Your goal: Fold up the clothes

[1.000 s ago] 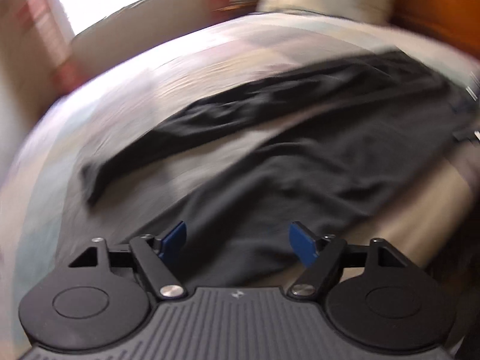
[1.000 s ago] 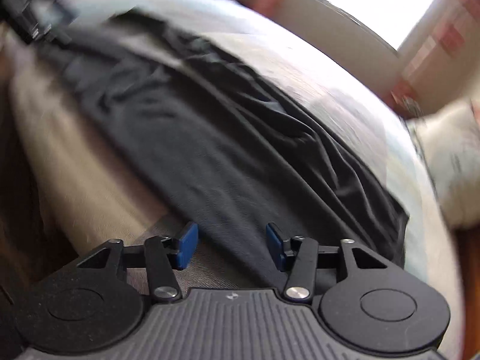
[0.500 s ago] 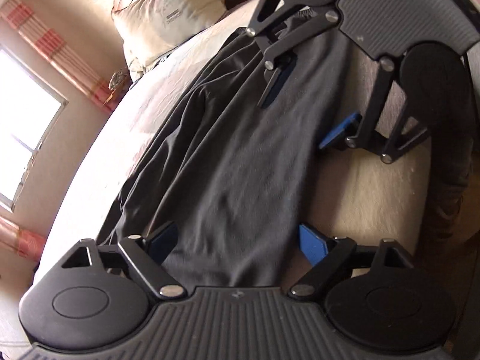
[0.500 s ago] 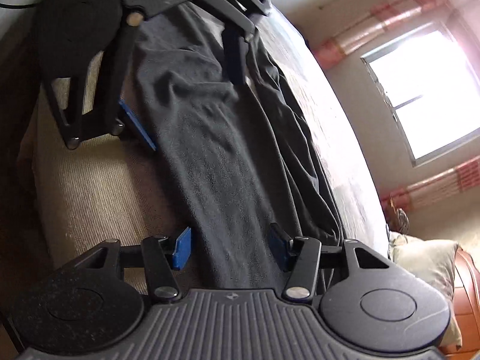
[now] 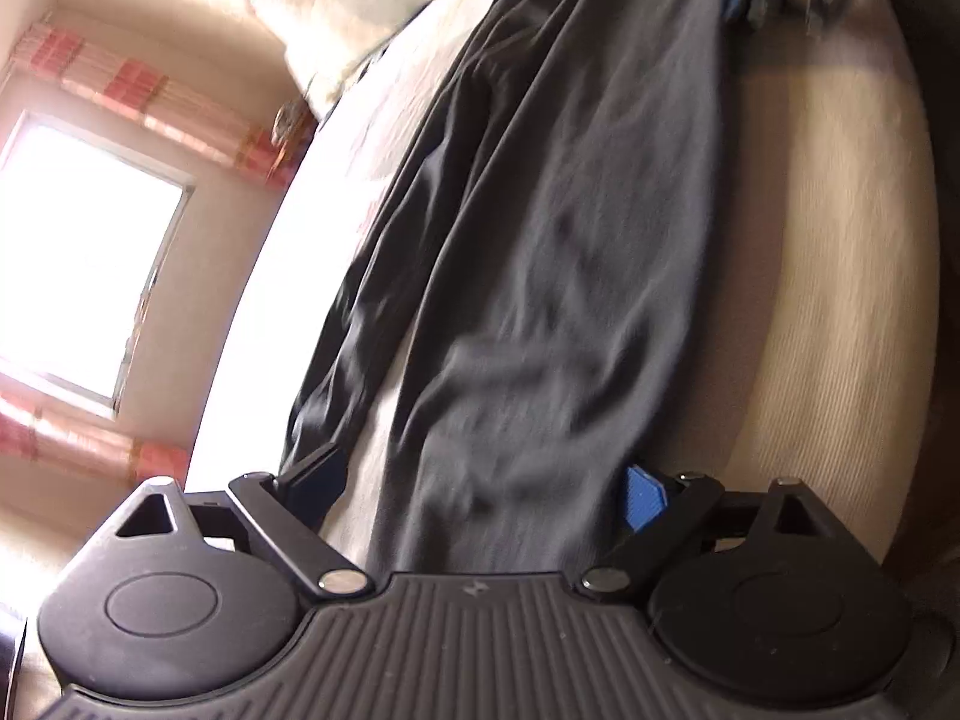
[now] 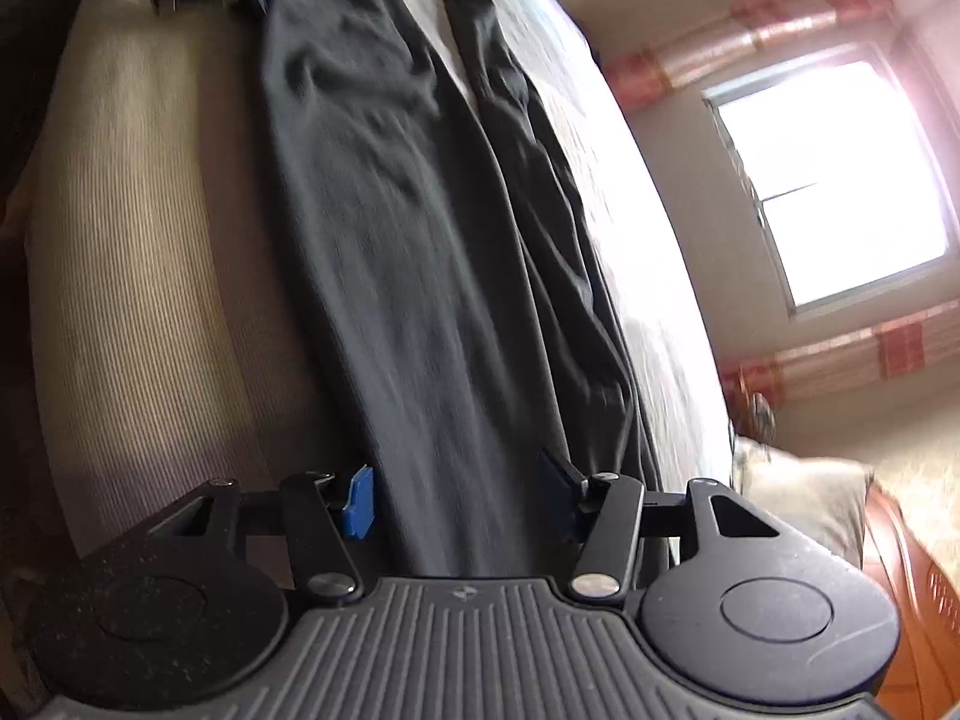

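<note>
The dark grey garment (image 5: 558, 276) lies lengthwise along the near edge of the bed (image 5: 840, 300), a long soft knit strip with shallow creases and one narrow sleeve (image 5: 336, 372) trailing off on the window side. Half a second ago each gripper filled the far end of the other's view; now they have drawn apart along the garment, and only a small dark piece with a blue pad shows at its far end. The bed beside the garment is beige, finely ribbed cloth on the side away from the window (image 5: 90, 264), paler and washed out by light on the window side. The left gripper (image 5: 483, 489) stands wide open at one end of the garment, its flat blue pads either side of the cloth. The right gripper (image 6: 456, 498) is likewise spread at the other end, cloth running between its fingers. Beyond the garment a crumpled cream pillow (image 5: 354, 18) rests at the head of the bed, and pink-striped curtains (image 6: 840, 354) frame the window.
</note>
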`<action>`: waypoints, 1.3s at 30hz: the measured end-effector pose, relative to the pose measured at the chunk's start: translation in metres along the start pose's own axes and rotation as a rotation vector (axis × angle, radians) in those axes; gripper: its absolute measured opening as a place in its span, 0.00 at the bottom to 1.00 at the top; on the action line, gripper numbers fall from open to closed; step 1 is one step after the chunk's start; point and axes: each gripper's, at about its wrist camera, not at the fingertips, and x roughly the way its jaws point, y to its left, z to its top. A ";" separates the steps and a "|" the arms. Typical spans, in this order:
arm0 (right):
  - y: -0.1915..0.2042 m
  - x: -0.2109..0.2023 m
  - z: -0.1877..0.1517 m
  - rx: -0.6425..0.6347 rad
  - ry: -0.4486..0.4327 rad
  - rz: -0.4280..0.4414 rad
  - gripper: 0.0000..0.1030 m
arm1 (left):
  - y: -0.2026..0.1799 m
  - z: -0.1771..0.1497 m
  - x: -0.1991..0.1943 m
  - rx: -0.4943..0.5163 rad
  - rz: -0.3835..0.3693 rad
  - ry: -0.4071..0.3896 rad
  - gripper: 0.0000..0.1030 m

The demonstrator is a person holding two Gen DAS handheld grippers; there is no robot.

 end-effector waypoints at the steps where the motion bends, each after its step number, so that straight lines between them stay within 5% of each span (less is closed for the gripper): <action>1: 0.002 0.001 0.008 0.002 -0.020 0.008 0.57 | -0.004 0.005 0.001 0.019 0.004 -0.016 0.89; 7: 0.006 0.002 0.001 -0.052 0.005 -0.006 0.49 | -0.013 -0.006 0.002 0.139 0.059 0.021 0.87; 9: 0.006 -0.001 -0.011 -0.056 0.041 0.007 0.16 | -0.013 -0.019 0.001 0.158 0.032 0.062 0.55; 10: 0.007 -0.002 -0.016 -0.052 0.052 0.028 0.10 | -0.012 -0.023 0.001 0.149 0.007 0.079 0.44; 12: 0.013 -0.003 -0.018 -0.064 0.048 0.021 0.04 | -0.016 -0.025 0.000 0.133 -0.038 0.090 0.15; 15: 0.017 -0.002 -0.015 -0.088 0.047 0.016 0.03 | -0.021 -0.023 -0.001 0.156 -0.065 0.086 0.01; 22: -0.015 -0.025 -0.023 -0.014 0.054 0.188 0.03 | 0.009 -0.034 -0.012 0.048 -0.242 0.133 0.01; 25: -0.005 -0.025 -0.028 -0.031 0.053 0.189 0.04 | 0.010 -0.038 -0.015 0.034 -0.246 0.159 0.01; 29: -0.020 -0.042 -0.033 0.037 0.033 0.245 0.17 | 0.031 -0.038 -0.032 -0.094 -0.340 0.174 0.12; 34: -0.066 -0.053 -0.064 0.305 0.045 0.222 0.32 | 0.070 -0.027 -0.051 -0.274 -0.326 0.112 0.12; 39: -0.105 0.005 -0.116 0.689 0.163 0.106 0.37 | 0.075 0.007 -0.011 -0.428 -0.382 0.037 0.28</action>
